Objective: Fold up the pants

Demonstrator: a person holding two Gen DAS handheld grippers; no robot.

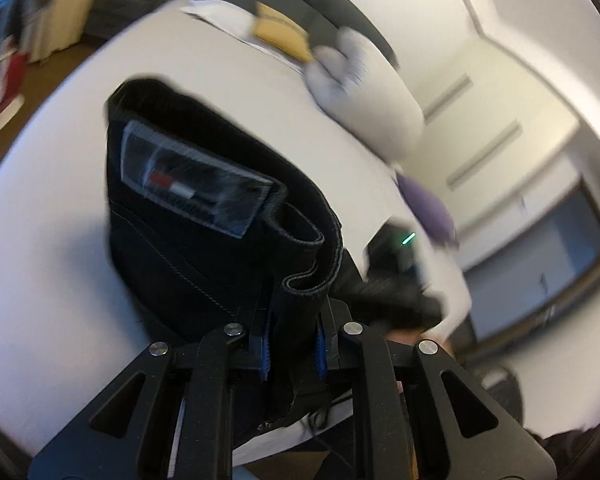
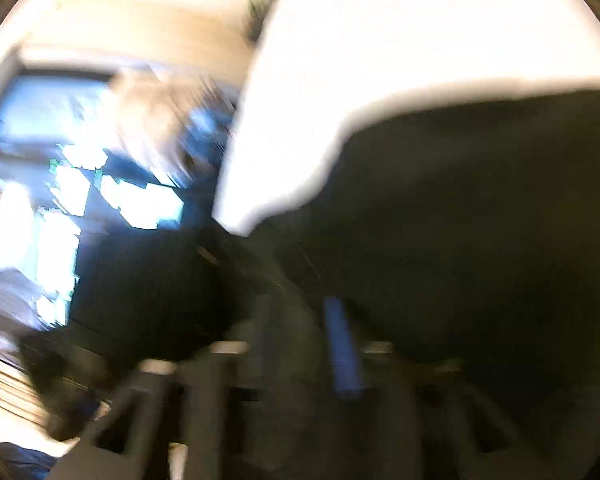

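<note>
Left gripper [image 1: 292, 354] jaws clamp the pants [image 1: 204, 216] waistband; right gripper [image 2: 300, 360] is blurred, grip unclear. Keep the band taut ahead.

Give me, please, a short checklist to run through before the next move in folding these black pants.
1. Left tongs shut on the pants at the waistband: ok.
2. Label patch faces up: ok.
3. White surface beside the pants is bare: ok.
4. Right tongs gripping the fabric: cannot tell, the view is blurred.
5. Other clothes lie apart at the far edge: ok.
</note>
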